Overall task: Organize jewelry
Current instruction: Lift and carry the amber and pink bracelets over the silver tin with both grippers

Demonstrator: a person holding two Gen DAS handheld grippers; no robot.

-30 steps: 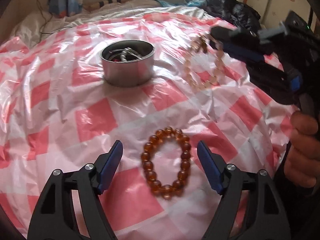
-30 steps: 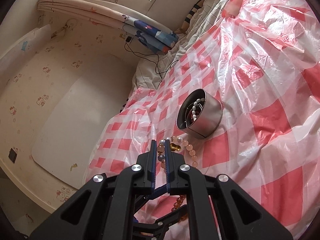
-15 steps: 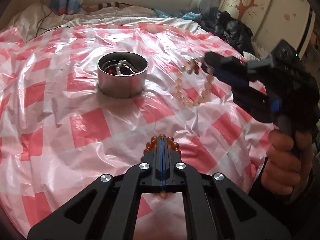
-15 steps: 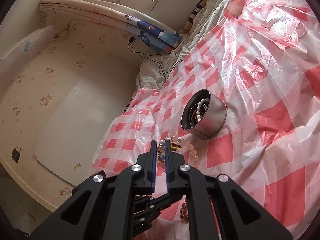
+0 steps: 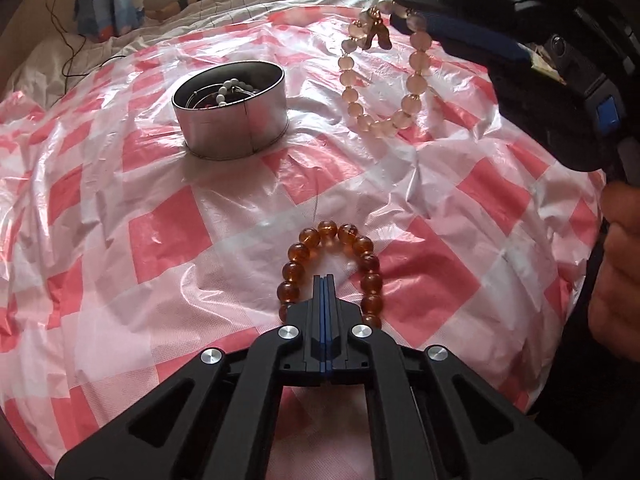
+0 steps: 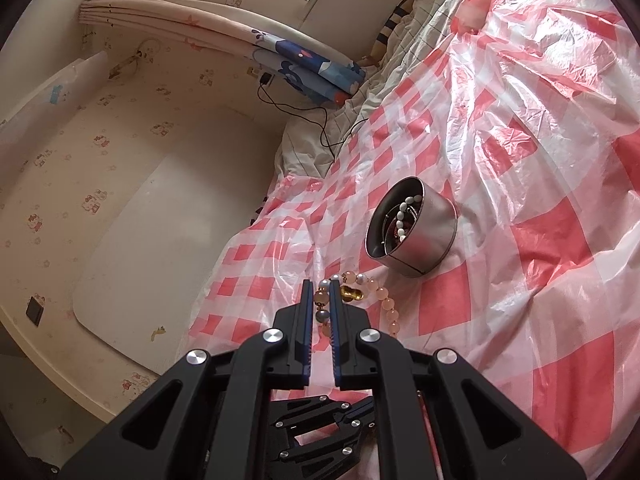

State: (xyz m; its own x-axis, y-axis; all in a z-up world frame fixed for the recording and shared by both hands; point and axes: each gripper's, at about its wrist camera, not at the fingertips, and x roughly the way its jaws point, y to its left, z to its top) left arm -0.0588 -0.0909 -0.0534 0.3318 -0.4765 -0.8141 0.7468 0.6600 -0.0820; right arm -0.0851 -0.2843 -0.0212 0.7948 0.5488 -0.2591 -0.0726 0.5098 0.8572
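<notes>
An amber bead bracelet (image 5: 328,228) lies on the red-and-white checked plastic sheet (image 5: 160,240). My left gripper (image 5: 324,280) is shut with its jaws fully together, and its tips sit over the middle of the loop. The loop's near side is hidden under the fingers, and no bead shows between the pads. My right gripper (image 6: 320,284) is shut on a pale pink bead bracelet (image 6: 390,304) with a gold charm. In the left wrist view the pink bracelet (image 5: 390,123) hangs from the right gripper (image 5: 394,4) above the sheet. A round metal tin (image 5: 230,120) holding white beads stands just left of the pink bracelet.
The sheet is crumpled and covers a bed. A person's hand (image 5: 616,280) holds the right gripper's handle at the right edge. A curtain (image 6: 304,60) and a black cable (image 6: 320,120) lie behind the bed. The bed's edge drops off beside a papered wall (image 6: 120,200).
My left jaws went from wide open on either side of the amber bracelet to fully together. More of the loop now shows ahead of the tips. The right gripper still holds the pink bracelet.
</notes>
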